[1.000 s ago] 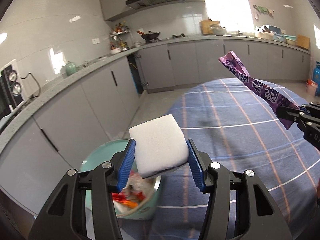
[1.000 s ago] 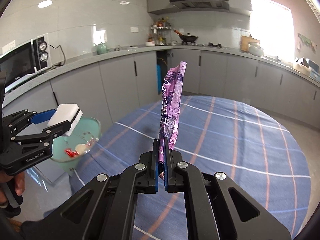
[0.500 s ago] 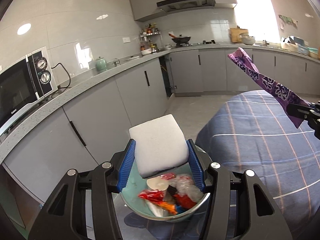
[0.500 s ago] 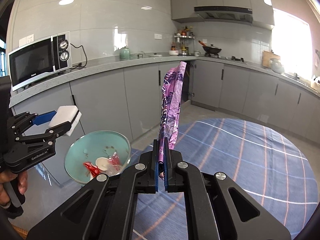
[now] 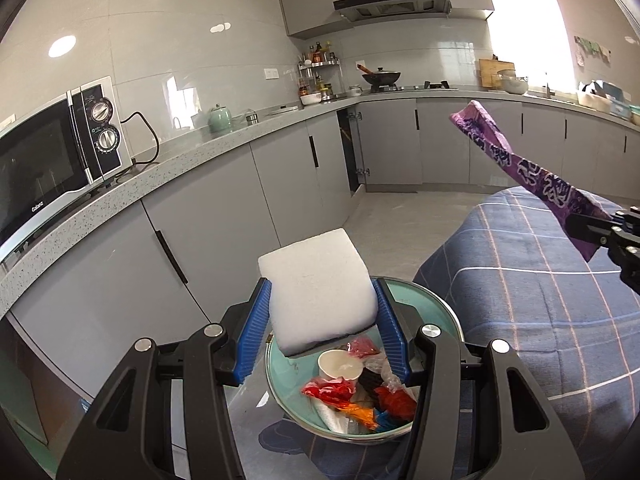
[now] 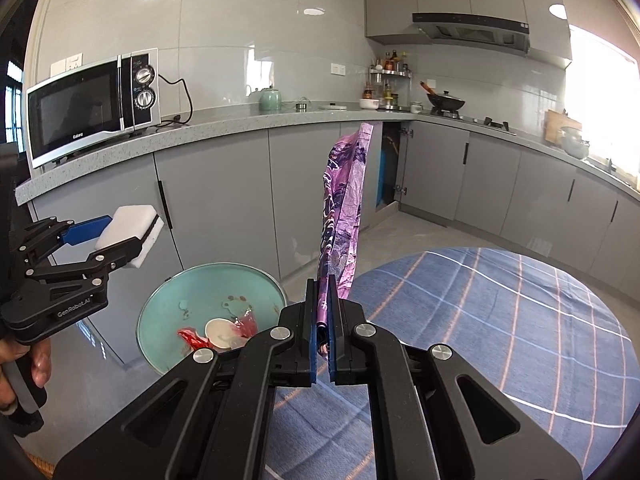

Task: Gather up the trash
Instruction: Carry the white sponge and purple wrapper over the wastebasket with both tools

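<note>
A white foam block sits clamped between the blue pads of the left hand-held gripper, hanging above a teal bin half full of wrappers and a paper cup. Beside it, the right hand-held gripper is pinched tight on a purple wrapper that stands upright. The bin stands just beside the table with its blue checked cloth.

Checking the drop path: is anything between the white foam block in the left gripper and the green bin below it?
Nothing visible: the white foam block hangs clear over the open round green bin, which holds only wrappers and a paper cup.
</note>
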`<state>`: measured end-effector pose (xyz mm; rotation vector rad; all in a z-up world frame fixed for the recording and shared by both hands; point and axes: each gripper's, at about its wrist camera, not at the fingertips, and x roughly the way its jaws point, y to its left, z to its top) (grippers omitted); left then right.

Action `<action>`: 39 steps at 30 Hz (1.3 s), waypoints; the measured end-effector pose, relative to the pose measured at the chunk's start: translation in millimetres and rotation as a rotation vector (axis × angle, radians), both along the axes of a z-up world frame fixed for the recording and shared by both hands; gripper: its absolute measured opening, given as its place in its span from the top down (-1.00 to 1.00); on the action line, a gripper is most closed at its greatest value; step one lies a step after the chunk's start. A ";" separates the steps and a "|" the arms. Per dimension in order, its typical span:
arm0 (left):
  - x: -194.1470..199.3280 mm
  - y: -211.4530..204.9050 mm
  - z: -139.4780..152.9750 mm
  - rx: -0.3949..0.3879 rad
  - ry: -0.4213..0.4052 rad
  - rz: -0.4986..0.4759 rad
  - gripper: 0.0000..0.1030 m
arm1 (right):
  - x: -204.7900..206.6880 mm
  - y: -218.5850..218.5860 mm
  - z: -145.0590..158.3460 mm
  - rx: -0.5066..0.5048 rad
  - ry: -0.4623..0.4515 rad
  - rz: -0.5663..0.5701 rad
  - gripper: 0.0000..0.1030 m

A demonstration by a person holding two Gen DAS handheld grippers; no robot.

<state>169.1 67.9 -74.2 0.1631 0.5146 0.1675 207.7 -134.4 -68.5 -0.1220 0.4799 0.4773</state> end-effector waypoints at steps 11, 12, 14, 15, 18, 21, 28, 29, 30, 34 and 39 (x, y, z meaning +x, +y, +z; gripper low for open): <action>3.1 17.8 -4.0 -0.020 0.008 0.019 0.00 | 12.5 23.9 -6.8 -0.013 0.000 0.031 0.91; 4.2 18.3 -2.8 -0.021 0.008 0.022 0.00 | 13.0 26.4 -7.0 -0.014 -0.001 0.032 0.91; 4.1 20.5 -2.0 -0.025 0.005 0.026 0.00 | 14.4 30.1 -6.9 -0.014 -0.002 0.036 0.91; 4.3 22.0 -1.8 -0.026 0.003 0.029 0.00 | 15.0 32.1 -7.0 -0.015 -0.003 0.039 0.91; 5.1 25.8 -2.2 -0.029 0.002 0.040 0.00 | 17.7 38.3 -7.6 -0.021 -0.001 0.049 0.91; 6.5 30.0 -2.6 -0.031 0.003 0.051 0.00 | 19.5 41.9 -8.1 -0.025 0.001 0.058 0.91; 10.8 35.9 -5.5 -0.036 0.014 0.071 -0.01 | 20.2 52.2 -12.7 -0.043 0.009 0.080 0.91; 11.2 36.8 -6.2 -0.037 0.015 0.072 -0.01 | 20.7 53.4 -12.9 -0.045 0.011 0.083 0.91; 12.3 37.4 -7.2 -0.036 0.017 0.074 -0.01 | 21.0 55.1 -13.6 -0.047 0.013 0.085 0.91; 14.2 39.3 -9.0 -0.041 0.021 0.077 -0.01 | 21.5 60.4 -14.6 -0.053 0.016 0.095 0.91; 14.9 39.9 -9.3 -0.045 0.023 0.074 -0.01 | 21.3 66.0 -15.4 -0.060 0.018 0.108 0.91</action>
